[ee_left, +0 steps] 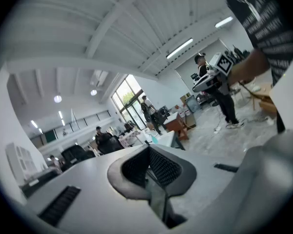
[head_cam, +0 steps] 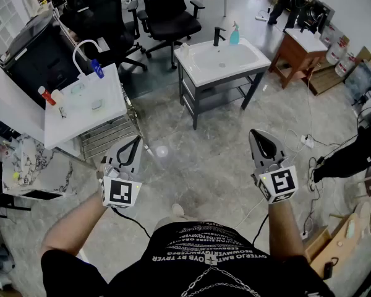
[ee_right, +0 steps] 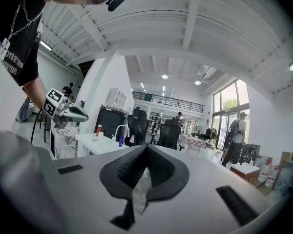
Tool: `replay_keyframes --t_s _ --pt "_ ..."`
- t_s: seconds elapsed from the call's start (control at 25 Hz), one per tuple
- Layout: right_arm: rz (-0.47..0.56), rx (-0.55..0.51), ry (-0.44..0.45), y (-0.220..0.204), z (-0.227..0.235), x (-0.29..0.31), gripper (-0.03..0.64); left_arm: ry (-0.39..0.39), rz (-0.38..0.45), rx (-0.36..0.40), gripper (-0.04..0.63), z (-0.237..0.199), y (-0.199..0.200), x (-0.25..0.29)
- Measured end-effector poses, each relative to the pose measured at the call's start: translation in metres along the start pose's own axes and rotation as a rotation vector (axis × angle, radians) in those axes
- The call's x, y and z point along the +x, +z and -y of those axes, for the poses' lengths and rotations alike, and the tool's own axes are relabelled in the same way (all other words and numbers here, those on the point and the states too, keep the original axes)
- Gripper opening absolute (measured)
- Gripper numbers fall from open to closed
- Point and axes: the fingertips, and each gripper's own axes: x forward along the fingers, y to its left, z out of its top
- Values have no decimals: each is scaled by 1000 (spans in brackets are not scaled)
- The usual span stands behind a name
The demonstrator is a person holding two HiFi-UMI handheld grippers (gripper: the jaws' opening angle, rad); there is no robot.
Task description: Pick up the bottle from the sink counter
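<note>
A teal spray bottle stands upright at the back edge of the white sink counter, beside a black faucet. The counter is across the floor, well ahead of both grippers. My left gripper is held low at the left, its jaws shut on nothing. My right gripper is level at the right, also shut and empty. In the left gripper view the bottle shows small and far, just past the closed tips of the left gripper. The right gripper view has the right gripper aimed at the chairs.
A white table at the left carries a red-capped bottle and a blue one. Black office chairs stand behind the sink counter. A wooden side table is to its right. Cables and a power strip lie on the floor at right.
</note>
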Motion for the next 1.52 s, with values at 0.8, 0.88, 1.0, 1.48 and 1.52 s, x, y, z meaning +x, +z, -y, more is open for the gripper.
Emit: replay_keyframes --t_s 0.8,0.88,1.0,1.48,1.52 --pt "-11 121 -58 4 -19 45 -3 92 50 -367 5 -32 2 49" --pt "-18 123 -59 7 -26 49 -3 81 49 -376 5 -35 -4 45" --pt "-28 116 -51 8 -35 54 24 49 42 -361 5 -32 -14 46" --pt "-33 119 -35 1 -24 107 161 91 37 -414 5 -66 -33 81" --pt "-30 117 -36 -1 -20 114 172 98 32 -421 5 -70 -35 86"
